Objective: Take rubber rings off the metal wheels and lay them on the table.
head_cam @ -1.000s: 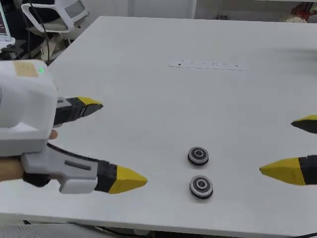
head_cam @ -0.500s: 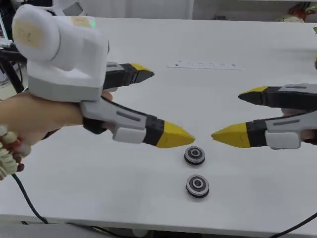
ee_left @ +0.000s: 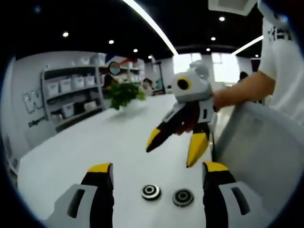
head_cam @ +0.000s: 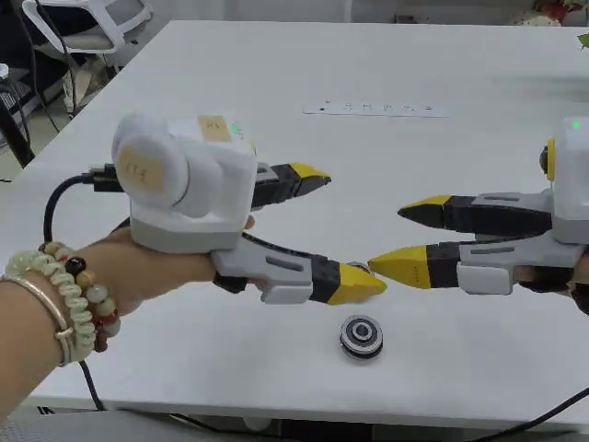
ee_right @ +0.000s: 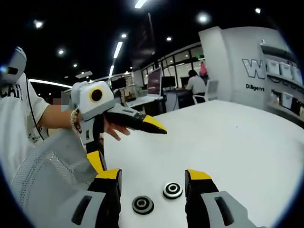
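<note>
Left gripper (head_cam: 345,230): jaws spread wide and empty, the lower yellow tip almost touching the right gripper's lower tip, above the table.
Right gripper (head_cam: 388,238): jaws apart, nothing held, pointing toward 9 o'clock in the head view.
Wheels: two on the table. One wheel (head_cam: 361,335) lies at 6 o'clock from the meeting tips. The far wheel (ee_left: 150,192) sits just beside it, framed between the jaws in both gripper views.
Rings: two, a dark ring (head_cam: 344,335) around each wheel.
Table (head_cam: 276,74): one. The near edge runs at 6 o'clock, close behind the nearer wheel. Bare white top opens toward 12, 3 and 9 o'clock.
Strip (head_cam: 375,109): one, flat at 12 o'clock, well apart from the wheels.
Chair (head_cam: 92,28): one, at 10 o'clock, beyond the table's far left edge.
</note>
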Tool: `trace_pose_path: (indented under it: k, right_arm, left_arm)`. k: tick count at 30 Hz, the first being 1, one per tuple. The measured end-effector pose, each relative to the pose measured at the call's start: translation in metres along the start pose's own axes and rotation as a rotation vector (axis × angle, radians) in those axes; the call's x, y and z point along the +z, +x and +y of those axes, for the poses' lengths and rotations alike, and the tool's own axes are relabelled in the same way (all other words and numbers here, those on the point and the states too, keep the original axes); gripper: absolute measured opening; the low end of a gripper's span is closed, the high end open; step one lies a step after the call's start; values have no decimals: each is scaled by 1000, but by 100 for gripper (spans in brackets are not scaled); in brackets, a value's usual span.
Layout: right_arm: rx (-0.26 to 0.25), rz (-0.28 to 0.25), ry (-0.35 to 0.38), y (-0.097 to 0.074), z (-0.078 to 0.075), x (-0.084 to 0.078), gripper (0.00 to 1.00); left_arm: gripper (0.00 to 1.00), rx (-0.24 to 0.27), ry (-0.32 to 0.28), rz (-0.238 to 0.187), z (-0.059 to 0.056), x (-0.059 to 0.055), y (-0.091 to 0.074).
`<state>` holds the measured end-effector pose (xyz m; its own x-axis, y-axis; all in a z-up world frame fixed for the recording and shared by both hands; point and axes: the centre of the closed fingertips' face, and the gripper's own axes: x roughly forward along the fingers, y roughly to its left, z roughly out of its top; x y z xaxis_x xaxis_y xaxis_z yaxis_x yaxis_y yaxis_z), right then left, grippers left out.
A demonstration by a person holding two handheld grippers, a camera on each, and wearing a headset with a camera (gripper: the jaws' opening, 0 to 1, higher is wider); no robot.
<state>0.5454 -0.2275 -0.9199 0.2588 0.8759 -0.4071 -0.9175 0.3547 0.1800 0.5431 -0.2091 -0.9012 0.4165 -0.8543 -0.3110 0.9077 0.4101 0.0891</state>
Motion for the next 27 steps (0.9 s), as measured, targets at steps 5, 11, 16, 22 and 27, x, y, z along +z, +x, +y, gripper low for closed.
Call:
trace_pose_path:
  k: [5,11,16,22,27]
  right_arm:
    - [18,55,5,4,3,-25,45]
    - [48,148,-6,10,10,-50,42]
    - [82,231,-29,15,17,-71,37]
    - [96,314,-87,21,21,-93,33]
    - [76,314,-103,24,17,-93,30]
  left_arm:
    - [74,-12,14,40,-5,-20,1]
    - [69,-33,5,68,-10,-30,4]
    - [63,-50,9,86,-13,-36,7]
    - [57,-64,-11,79,-17,-40,12]
    - [52,-84,-14,99,-23,-48,19]
